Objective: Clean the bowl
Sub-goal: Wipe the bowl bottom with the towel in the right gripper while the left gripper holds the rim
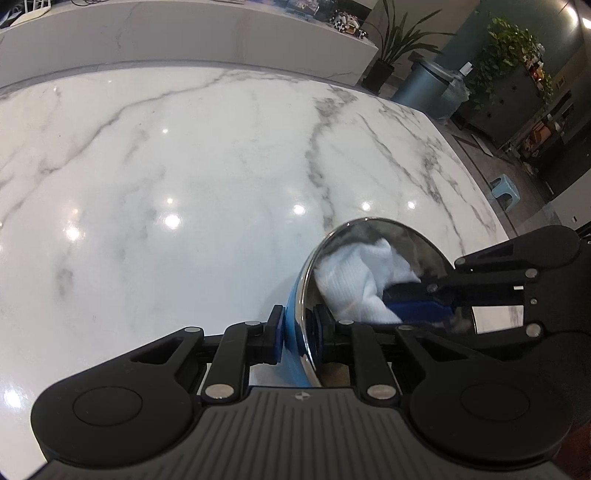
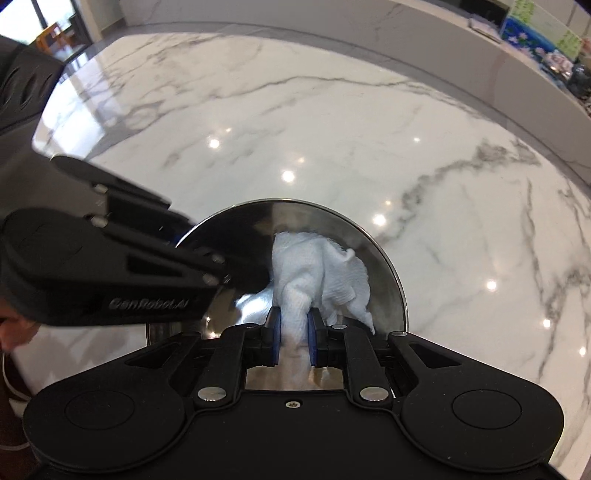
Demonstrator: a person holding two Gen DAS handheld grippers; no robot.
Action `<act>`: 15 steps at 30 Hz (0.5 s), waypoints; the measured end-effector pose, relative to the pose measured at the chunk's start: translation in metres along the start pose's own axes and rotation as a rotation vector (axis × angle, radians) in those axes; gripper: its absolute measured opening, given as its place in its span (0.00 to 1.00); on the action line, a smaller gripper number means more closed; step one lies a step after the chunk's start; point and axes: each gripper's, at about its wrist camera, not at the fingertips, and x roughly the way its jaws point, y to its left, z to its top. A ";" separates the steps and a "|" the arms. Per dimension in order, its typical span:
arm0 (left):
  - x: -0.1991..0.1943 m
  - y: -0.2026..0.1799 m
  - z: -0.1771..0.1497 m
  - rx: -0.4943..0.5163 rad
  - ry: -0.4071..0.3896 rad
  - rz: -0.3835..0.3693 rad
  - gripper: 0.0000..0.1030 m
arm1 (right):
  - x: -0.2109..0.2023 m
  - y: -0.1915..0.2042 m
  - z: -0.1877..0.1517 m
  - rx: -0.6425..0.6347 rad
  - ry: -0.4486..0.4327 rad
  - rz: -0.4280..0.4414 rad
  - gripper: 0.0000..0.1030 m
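A steel bowl (image 1: pixel 421 251) with a blue outside sits on the white marble table (image 1: pixel 184 166), tilted toward the right. My left gripper (image 1: pixel 298 334) is shut on the bowl's near rim, one pad outside and one inside. Inside the bowl lies a crumpled white paper towel (image 1: pixel 354 284). In the right wrist view the bowl (image 2: pixel 380 254) shows its shiny inside, and my right gripper (image 2: pixel 294 332) is shut on the paper towel (image 2: pixel 317 277), pressing it into the bowl. The left gripper's black body (image 2: pixel 110 266) reaches in from the left.
A raised white marble counter (image 1: pixel 184 33) runs along the table's far side. Past the table's right edge stand a grey bin (image 1: pixel 424 85), potted plants (image 1: pixel 509 44) and a small blue stool (image 1: pixel 506 188). A hand (image 2: pixel 14 332) shows at the left edge.
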 end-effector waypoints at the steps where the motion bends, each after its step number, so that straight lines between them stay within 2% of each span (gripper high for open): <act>1: -0.001 -0.002 0.000 0.012 -0.002 0.009 0.14 | 0.000 0.000 0.000 -0.006 0.006 -0.006 0.13; 5: -0.002 -0.005 -0.001 0.033 -0.007 0.028 0.14 | -0.002 0.002 -0.002 -0.030 0.031 -0.053 0.12; 8: -0.003 -0.004 -0.001 0.032 -0.005 0.028 0.14 | -0.004 0.004 -0.005 -0.065 0.033 -0.125 0.12; 11: -0.002 -0.007 -0.002 0.044 -0.003 0.032 0.14 | -0.010 0.013 -0.009 -0.124 -0.012 -0.260 0.12; 15: -0.001 -0.008 -0.003 0.050 0.003 0.024 0.14 | -0.008 0.015 -0.008 -0.148 -0.035 -0.315 0.12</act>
